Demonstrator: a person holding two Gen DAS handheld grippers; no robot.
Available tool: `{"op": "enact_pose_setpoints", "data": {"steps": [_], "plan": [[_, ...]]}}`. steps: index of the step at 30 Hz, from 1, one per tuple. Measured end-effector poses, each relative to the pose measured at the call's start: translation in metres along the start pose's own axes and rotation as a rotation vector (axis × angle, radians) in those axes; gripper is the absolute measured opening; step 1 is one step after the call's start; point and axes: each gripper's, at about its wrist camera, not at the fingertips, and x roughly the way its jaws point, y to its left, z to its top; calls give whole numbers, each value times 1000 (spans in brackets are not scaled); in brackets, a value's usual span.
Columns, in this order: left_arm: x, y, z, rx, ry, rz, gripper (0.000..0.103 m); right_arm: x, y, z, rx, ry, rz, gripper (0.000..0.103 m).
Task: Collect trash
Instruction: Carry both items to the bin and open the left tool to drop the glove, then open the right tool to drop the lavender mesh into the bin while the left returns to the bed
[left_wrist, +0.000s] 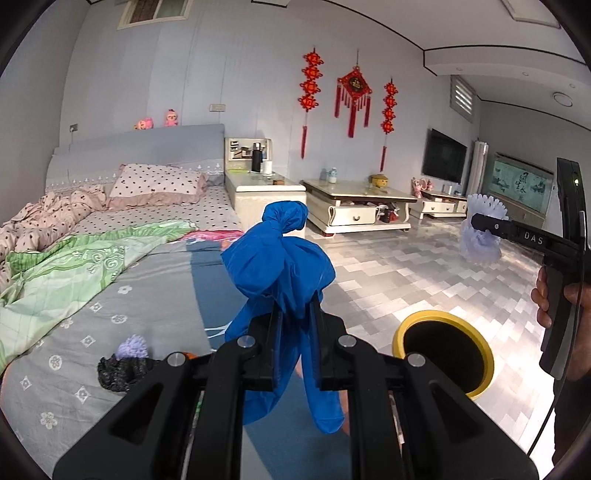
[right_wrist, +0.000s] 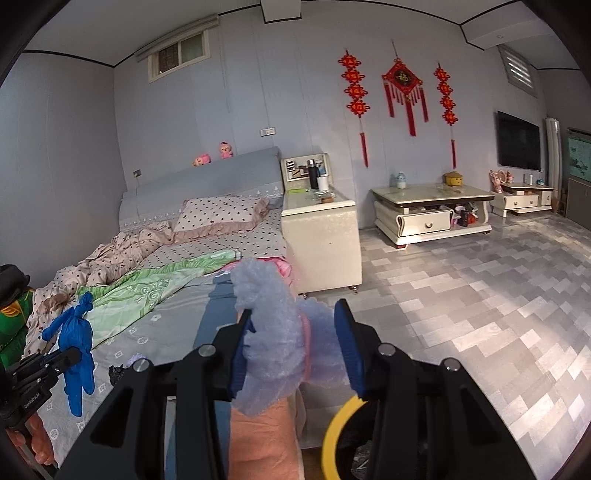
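Note:
My left gripper (left_wrist: 294, 314) is shut on a knotted blue plastic bag (left_wrist: 277, 258) and holds it in the air over the bed's edge; it also shows in the right wrist view (right_wrist: 75, 343). My right gripper (right_wrist: 295, 332) holds a pale purple foam net (right_wrist: 273, 332) between its jaws, above the yellow-rimmed bin (right_wrist: 334, 435). In the left wrist view the right gripper (left_wrist: 480, 221) holds that net (left_wrist: 480, 229) above the floor, beyond the bin (left_wrist: 447, 347). A black scrap (left_wrist: 122, 371) with a purple foam piece (left_wrist: 133, 345) lies on the bed.
The bed (left_wrist: 110, 302) with grey cover, green quilt and pillows fills the left. A white bedside cabinet (right_wrist: 321, 236), a coffee table (right_wrist: 428, 210) and a TV stand (right_wrist: 524, 199) stand along the wall. Tiled floor (right_wrist: 480, 295) lies to the right.

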Motion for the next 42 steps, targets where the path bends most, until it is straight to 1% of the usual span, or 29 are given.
{"op": "enact_pose_setpoints", "data": {"steps": [4,8,12,18,22,25,27,31,33,36,38,39,40,42], "plan": [[31,-37,11,10,31,-68,11,-9,-38,-5,35,1,-61,40],[64,-80,14,38,66,-136,11,-12,-76,-15,82,20,-112,40],[102,-121,8,68,112,-203,11,-6,-105,-30,118,48,-156,41],[158,-177,-13,92,197,-293,12,18,-142,-56,173,119,-203,41],[187,-201,-32,82,259,-333,12,38,-161,-74,214,174,-222,41],[201,-213,-45,85,290,-347,12,49,-174,-87,237,203,-238,41],[212,-220,-53,75,314,-361,12,55,-177,-94,246,218,-252,41],[222,-223,-64,61,334,-382,13,56,-177,-103,253,228,-261,44],[225,-225,-67,59,334,-385,17,54,-177,-103,248,219,-278,46],[227,-223,-69,51,330,-381,28,51,-177,-104,247,212,-299,48],[227,-217,-67,39,322,-378,39,50,-178,-105,252,214,-310,50],[226,-215,-66,34,316,-375,43,50,-179,-106,255,214,-314,53],[225,-213,-65,32,311,-375,48,50,-181,-108,257,215,-319,55],[222,-208,-63,33,294,-366,56,49,-182,-110,259,219,-333,58]]}}
